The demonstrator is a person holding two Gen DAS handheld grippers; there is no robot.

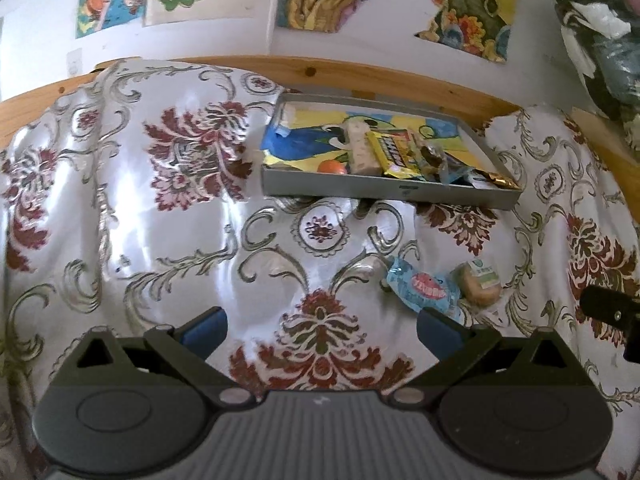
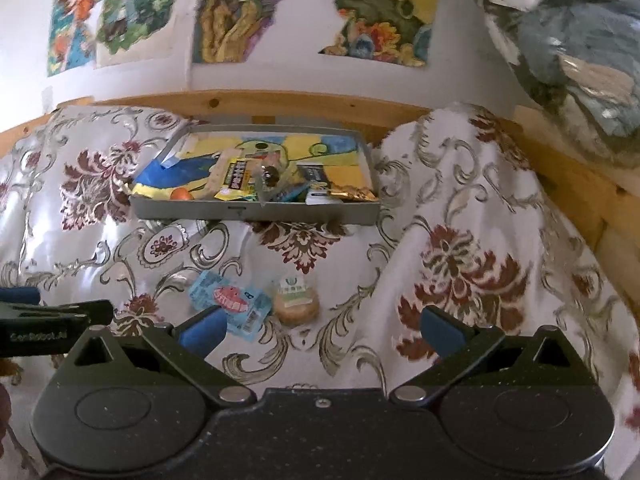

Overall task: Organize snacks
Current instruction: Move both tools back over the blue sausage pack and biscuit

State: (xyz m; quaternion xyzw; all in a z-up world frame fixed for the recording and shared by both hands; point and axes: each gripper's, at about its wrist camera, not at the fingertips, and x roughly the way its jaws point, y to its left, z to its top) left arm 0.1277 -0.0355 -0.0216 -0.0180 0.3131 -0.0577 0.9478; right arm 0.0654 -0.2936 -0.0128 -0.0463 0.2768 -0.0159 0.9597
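Snacks still loose: two, both on the patterned cloth [image 1: 120, 200] in front of the grey tray [image 1: 360, 190]. In the left wrist view, the left gripper [image 1: 322, 326] is seen wide open with nothing between its blue pads [image 1: 208, 326]; it hangs over bare cloth, with the blue packet [image 1: 422, 286] ahead and to its right and the round cake [image 1: 480, 284] just beside that, apparently touching. The tray sits further back near the wooden rail [image 1: 360, 76], already loaded with a yellow packet [image 1: 394, 154], a pale bar [image 1: 362, 148], an orange ball [image 1: 332, 167] and other wrappers. A dark corner of the right gripper is visible at the far right edge. In the right wrist view, the right gripper [image 2: 320, 328] is likewise fully open and empty, and is better placed: the blue packet [image 2: 230, 300] lies close to its left pad [image 2: 208, 326] and the round cake [image 2: 296, 300] sits nearly centred between the jaws, a little ahead. The cake is judged the easier first pick for the right gripper. A straight-ahead, slightly downward approach is advised, with the pads closed across the cake's sides, not its flat wrapper. The cloth is wrinkled and slick-looking, so low pad contact should be avoided or fabric will be pinched. The packet's neighbouring edge should be cleared before closing. Free space in the tray [image 2: 256, 212] is seen at its left and rear; release there is preferred.
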